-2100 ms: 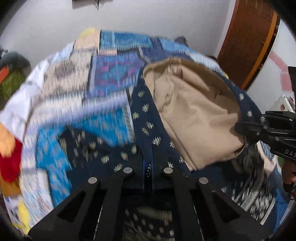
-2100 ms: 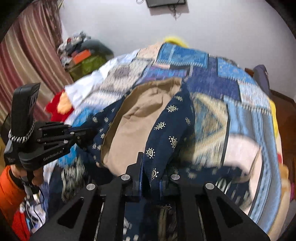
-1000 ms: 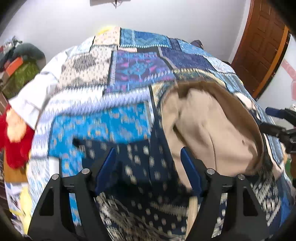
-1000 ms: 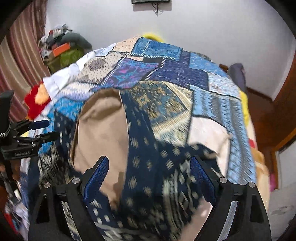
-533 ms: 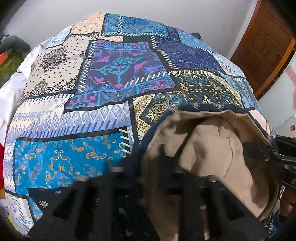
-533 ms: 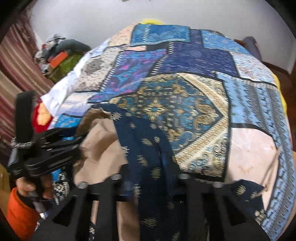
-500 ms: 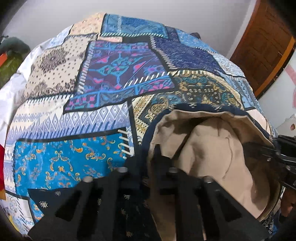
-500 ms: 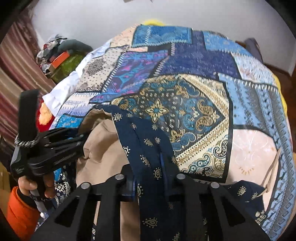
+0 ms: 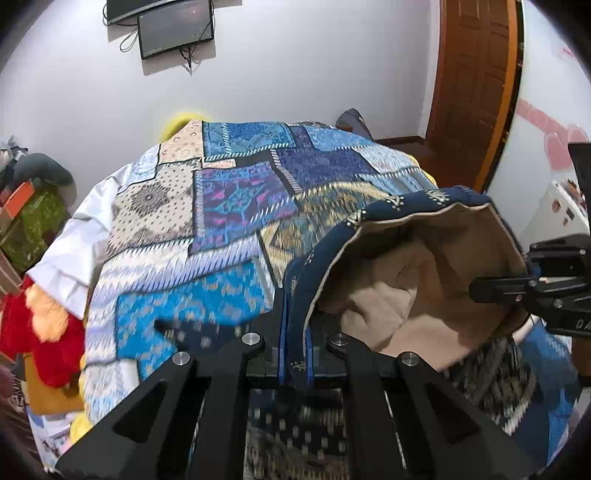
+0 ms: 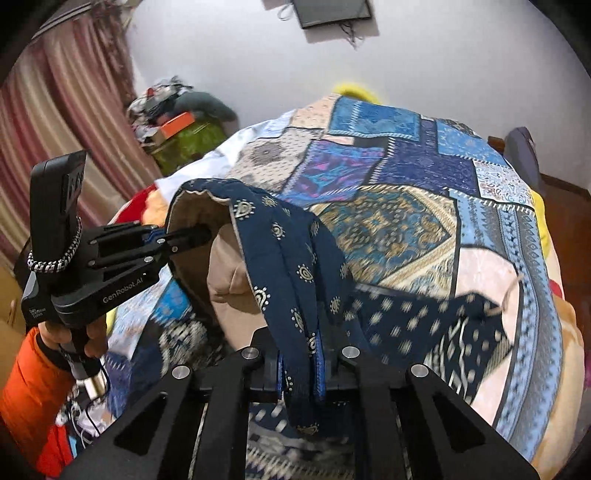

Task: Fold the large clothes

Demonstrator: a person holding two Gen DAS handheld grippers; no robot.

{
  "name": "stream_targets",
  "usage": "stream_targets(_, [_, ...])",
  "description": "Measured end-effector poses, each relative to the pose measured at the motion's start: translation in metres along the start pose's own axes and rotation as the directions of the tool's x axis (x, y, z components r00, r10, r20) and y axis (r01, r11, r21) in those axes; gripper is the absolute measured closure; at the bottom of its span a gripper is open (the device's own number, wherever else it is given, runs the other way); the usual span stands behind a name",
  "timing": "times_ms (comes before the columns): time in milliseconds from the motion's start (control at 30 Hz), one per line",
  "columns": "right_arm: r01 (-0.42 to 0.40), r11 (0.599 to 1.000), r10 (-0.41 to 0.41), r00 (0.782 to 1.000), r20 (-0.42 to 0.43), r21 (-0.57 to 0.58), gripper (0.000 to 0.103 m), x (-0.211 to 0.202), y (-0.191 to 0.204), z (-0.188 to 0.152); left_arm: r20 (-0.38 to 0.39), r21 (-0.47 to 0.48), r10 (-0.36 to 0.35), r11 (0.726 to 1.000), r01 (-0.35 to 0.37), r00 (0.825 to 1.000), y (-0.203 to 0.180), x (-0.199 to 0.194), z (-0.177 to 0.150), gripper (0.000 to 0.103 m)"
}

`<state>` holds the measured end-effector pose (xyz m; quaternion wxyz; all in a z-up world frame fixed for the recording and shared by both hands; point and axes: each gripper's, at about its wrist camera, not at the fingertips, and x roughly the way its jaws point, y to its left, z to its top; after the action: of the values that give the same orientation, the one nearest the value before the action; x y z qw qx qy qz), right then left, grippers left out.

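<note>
The garment is dark blue with small cream motifs and a beige lining (image 9: 417, 295). My left gripper (image 9: 295, 332) is shut on its blue edge and holds it up over the bed. My right gripper (image 10: 301, 350) is shut on another part of the same edge (image 10: 280, 251). The cloth hangs open between them like a pouch, lining inward. The right gripper also shows in the left wrist view (image 9: 487, 288), the left gripper in the right wrist view (image 10: 192, 236). The rest of the garment (image 10: 417, 317) trails on the bed, blurred.
A patchwork bedspread (image 9: 229, 192) covers the bed. Clothes and boxes are piled at the left wall (image 10: 177, 125). A red and orange item (image 9: 44, 332) lies at the bed's left edge. A wooden door (image 9: 476, 88) is at the right, a screen (image 9: 173, 26) on the wall.
Both grippers opened, then shut again on the garment's edge. Since then they have lifted it higher off the bed, and the views tilt up to show the wall.
</note>
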<state>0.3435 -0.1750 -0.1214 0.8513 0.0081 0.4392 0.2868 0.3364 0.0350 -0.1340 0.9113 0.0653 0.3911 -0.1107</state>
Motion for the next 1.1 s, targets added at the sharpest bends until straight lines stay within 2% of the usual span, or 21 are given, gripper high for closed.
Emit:
stream_targets(133, [-0.031,0.999,0.03,0.998,-0.057,-0.019,0.093,-0.013,0.025,-0.033,-0.042,0.012,0.025,1.0,-0.024,0.999,-0.007,-0.011,-0.041,0.096])
stream_targets(233, [0.02,0.997,-0.028,0.994,-0.109,-0.073,0.093,-0.01,0.042,-0.062,-0.094,0.005,0.042,0.999,-0.041,0.995,-0.008,-0.011,-0.074,0.096])
stream_targets(433, [0.044,0.994,-0.068,0.968,-0.241,-0.103,0.092,0.002,0.052,-0.108,-0.215,-0.031,0.034,0.999,-0.042,0.976,-0.011,0.003,-0.139,0.096])
stream_targets(467, [0.054,0.993,-0.081,0.962,-0.259,-0.109,0.092,0.002,0.051,-0.117,-0.224,-0.033,0.029,0.999,-0.037,0.974,-0.014,0.003,-0.146,0.09])
stream_targets(533, [0.061,0.992,-0.09,0.957,-0.276,-0.111,0.092,-0.001,0.047,-0.128,-0.246,-0.053,0.002,0.998,-0.016,0.969,-0.017,0.005,-0.165,0.084])
stream_targets(633, [0.069,0.992,-0.096,0.958,-0.27,-0.108,0.092,-0.01,0.041,-0.143,-0.289,-0.049,0.045,0.997,-0.062,0.956,-0.021,0.012,-0.185,0.085])
stream_targets(733, [0.078,0.992,-0.099,0.966,-0.239,-0.096,0.092,-0.024,0.035,-0.147,-0.335,-0.082,0.053,0.993,-0.085,0.941,-0.012,0.02,-0.203,0.085])
stream_targets(800, [0.083,0.994,-0.098,0.97,-0.223,-0.075,0.092,-0.034,0.029,-0.147,-0.347,-0.124,0.05,0.987,-0.099,0.937,0.0,0.016,-0.208,0.085])
stream_targets(867, [0.079,0.995,-0.09,0.973,-0.215,-0.056,0.092,-0.039,0.025,-0.147,-0.338,-0.16,0.041,0.982,-0.1,0.94,0.01,0.008,-0.207,0.085])
stream_targets(933, [0.067,0.997,-0.074,0.973,-0.217,-0.041,0.092,-0.038,0.02,-0.148,-0.318,-0.175,0.061,0.977,-0.122,0.946,0.022,-0.005,-0.197,0.085])
stream_targets(1000, [0.072,0.997,-0.077,0.972,-0.223,-0.031,0.092,-0.032,0.019,-0.147,-0.287,-0.186,0.067,0.975,-0.124,0.956,0.03,-0.021,-0.18,0.084])
stream_targets(1100, [0.085,0.996,-0.09,0.97,-0.224,-0.032,0.092,-0.026,0.021,-0.145,-0.239,-0.196,0.041,0.976,-0.09,0.97,0.03,-0.038,-0.15,0.083])
